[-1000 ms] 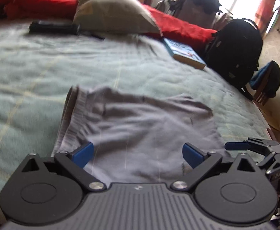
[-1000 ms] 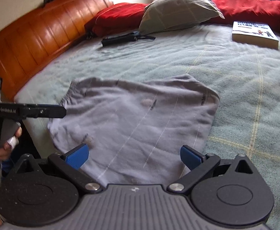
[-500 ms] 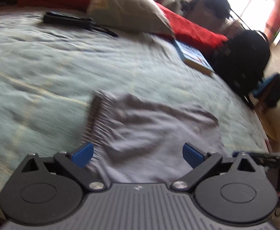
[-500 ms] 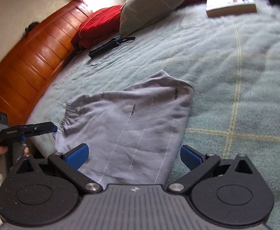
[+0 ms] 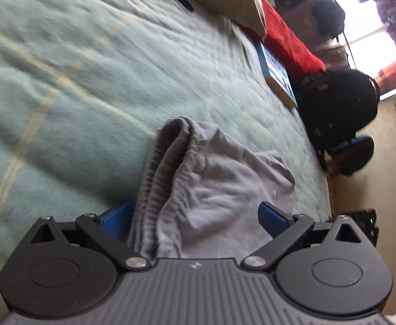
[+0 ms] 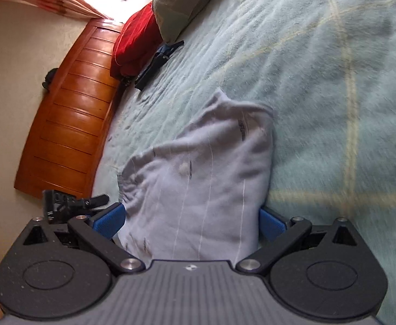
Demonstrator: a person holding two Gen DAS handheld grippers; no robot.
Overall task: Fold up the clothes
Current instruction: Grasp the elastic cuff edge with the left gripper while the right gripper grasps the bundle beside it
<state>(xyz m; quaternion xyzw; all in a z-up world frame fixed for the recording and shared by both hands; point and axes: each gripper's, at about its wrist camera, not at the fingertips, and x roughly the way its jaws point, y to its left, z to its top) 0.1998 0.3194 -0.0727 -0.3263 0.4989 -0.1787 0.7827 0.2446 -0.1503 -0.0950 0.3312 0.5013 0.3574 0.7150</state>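
Left wrist view, lower centre: left gripper (image 5: 195,218) and right gripper (image 6: 191,220), fingers spread, straddle grey shorts (image 5: 211,189) on the bed (image 5: 62,81); closing may pinch one layer only.

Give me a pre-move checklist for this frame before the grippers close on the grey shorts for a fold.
1. Left gripper open: ok, blue pads apart.
2. Right gripper open: ok, pads apart.
3. Grey shorts between the left gripper's pads: ok, the ribbed waistband edge runs in beside the left pad.
4. Shorts between the right gripper's pads: ok, cloth fills the gap.
5. Pads touching the cloth: cannot tell, blurred views.
6. Shorts flat on the blanket: not ok, bunched and creased at the waistband.
7. Book and pillow apart from the shorts: ok.
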